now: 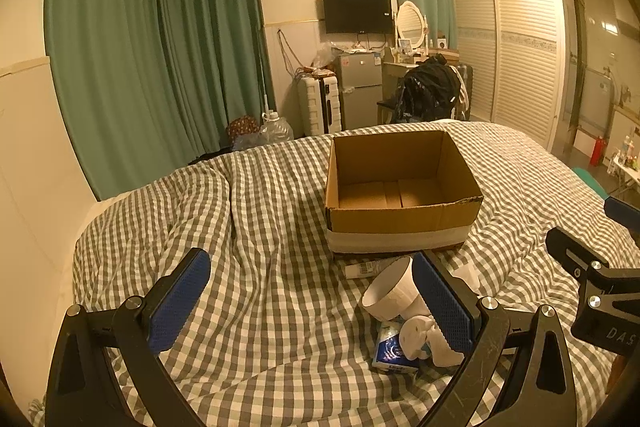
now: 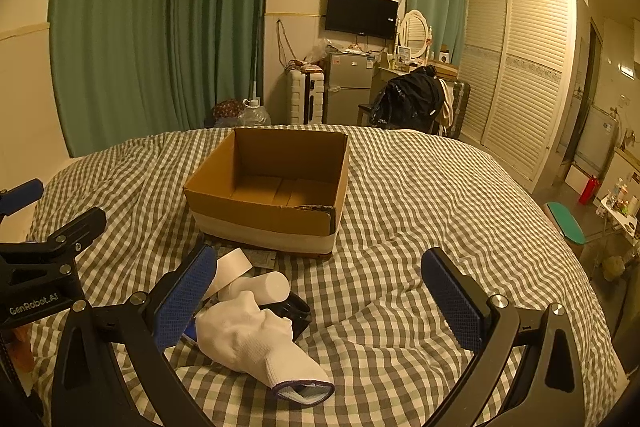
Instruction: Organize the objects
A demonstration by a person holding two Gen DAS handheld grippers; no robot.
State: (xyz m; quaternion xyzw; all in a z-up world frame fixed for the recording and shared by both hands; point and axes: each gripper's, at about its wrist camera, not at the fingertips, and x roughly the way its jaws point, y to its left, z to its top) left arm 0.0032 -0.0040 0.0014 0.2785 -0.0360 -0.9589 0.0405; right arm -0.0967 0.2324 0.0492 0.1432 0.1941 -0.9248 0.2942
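An open, empty cardboard box (image 1: 400, 221) (image 2: 260, 213) sits on the checked duvet (image 1: 260, 211) in the middle of the bed. In front of it lies a small pile: a white paper cup (image 1: 390, 291) (image 2: 232, 267) on its side, a white roll (image 1: 416, 335) (image 2: 266, 285), a blue packet (image 1: 390, 349), a white glove (image 2: 256, 343) and a black item (image 2: 294, 311). My left gripper (image 1: 312, 301) is open, and its right finger stands beside the cup. My right gripper (image 2: 320, 301) is open just right of the pile, with the glove by its left finger.
A flat carton with a barcode (image 1: 362, 269) lies under the box's front edge. Beyond the bed stand a white suitcase (image 1: 320, 103), a small fridge (image 1: 360, 87) and a chair heaped with dark clothes (image 1: 432, 91). Green curtains (image 1: 140, 47) hang at the left and a slatted wardrobe (image 2: 516, 75) stands at the right.
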